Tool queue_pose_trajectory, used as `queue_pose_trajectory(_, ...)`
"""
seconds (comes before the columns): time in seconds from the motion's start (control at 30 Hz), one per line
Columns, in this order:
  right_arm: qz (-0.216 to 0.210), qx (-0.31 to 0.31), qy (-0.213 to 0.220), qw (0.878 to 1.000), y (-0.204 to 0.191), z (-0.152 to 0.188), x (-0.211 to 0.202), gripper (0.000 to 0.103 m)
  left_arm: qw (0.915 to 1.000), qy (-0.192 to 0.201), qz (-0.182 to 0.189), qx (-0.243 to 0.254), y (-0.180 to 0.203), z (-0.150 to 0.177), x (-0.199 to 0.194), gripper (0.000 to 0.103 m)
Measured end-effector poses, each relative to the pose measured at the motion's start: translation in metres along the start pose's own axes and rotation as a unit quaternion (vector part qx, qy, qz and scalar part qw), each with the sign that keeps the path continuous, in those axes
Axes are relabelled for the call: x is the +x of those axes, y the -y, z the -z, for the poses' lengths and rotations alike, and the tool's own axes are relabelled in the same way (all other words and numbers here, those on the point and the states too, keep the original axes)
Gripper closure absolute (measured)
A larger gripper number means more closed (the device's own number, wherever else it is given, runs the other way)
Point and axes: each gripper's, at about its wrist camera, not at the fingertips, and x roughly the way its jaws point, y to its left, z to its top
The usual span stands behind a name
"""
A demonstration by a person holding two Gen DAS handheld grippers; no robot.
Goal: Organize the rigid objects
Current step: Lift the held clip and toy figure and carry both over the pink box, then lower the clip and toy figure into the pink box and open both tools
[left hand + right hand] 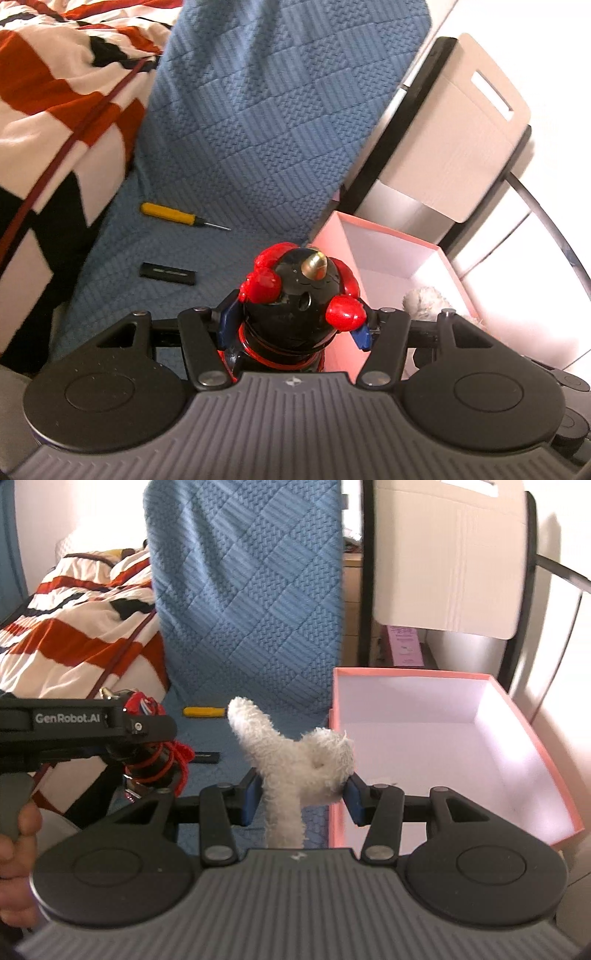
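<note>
**Inventory: bed, toys, pink box (L to R)**

1. Striped blanket (55, 96): red/white/black, bunched at far left of the bed; also seen in right wrist view (81, 627).
2. Blue quilt (258, 110): checker-textured cover, spread beside the blanket; carries items 3 and 4.
3. Screwdriver (173, 215): yellow handle, thin metal tip pointing right; lies flat on quilt. Right wrist view shows only part of the handle (204, 711).
4. Black bar (168, 274): small flat rectangular piece w/ grey marking, on quilt just below the screwdriver, apart from it.
5. Left hand-held gripper (295, 325): clenched on toy figure (303, 291), blue pads pressing each side. Figure is black and red, brass-coloured tip on top, red string round its lower part; held above quilt, near the box's left wall. Seen from the side in right wrist view (147, 734).
6. Right hand-held gripper (301, 794): grasping plush toy (295, 760), white, fluffy, one long limb up-left. Held at the box's near-left corner, over its rim.
7. Pink box (535, 738): open, white inside, to the right of the quilt; left wrist view (328, 236) shows the plush at its edge.
8. Cardboard box (461, 129): pale, w/ slot handle, behind the pink box.
</note>
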Motion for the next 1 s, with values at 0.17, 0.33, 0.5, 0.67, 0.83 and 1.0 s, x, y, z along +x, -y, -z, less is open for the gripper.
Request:
queue_pose_trajectory(0.17,0.015,0.012,0.006,1.0,0.02,0.0,-0.01,0.053,0.9998,-0.005,0.012,0.013,0.023,0.004,0.009,0.039)
queue_pose_trajectory(0.33,0.033,0.027,0.008,0.999,0.046,0.002,-0.02,0.053,0.9992,-0.01,0.03,0.025,0.049,0.009,0.017,0.039)
queue_pose_trajectory(0.5,0.05,0.043,0.008,0.998,0.071,0.006,-0.025,0.053,0.9981,-0.016,0.044,0.039,0.076,0.009,0.031,0.039)
queue_pose_trajectory(0.67,0.062,0.058,0.008,0.996,0.096,0.003,-0.02,0.053,0.9971,-0.022,0.052,0.051,0.097,0.006,0.049,0.039)
queue_pose_trajectory(0.83,0.062,0.075,-0.003,0.995,0.117,-0.002,-0.003,0.053,0.9959,-0.036,0.056,0.061,0.113,0.002,0.073,0.039)
queue_pose_trajectory(1.0,0.058,0.094,-0.033,0.993,0.137,-0.007,0.021,0.053,0.9946,-0.058,0.054,0.067,0.125,0.0,0.101,0.039)
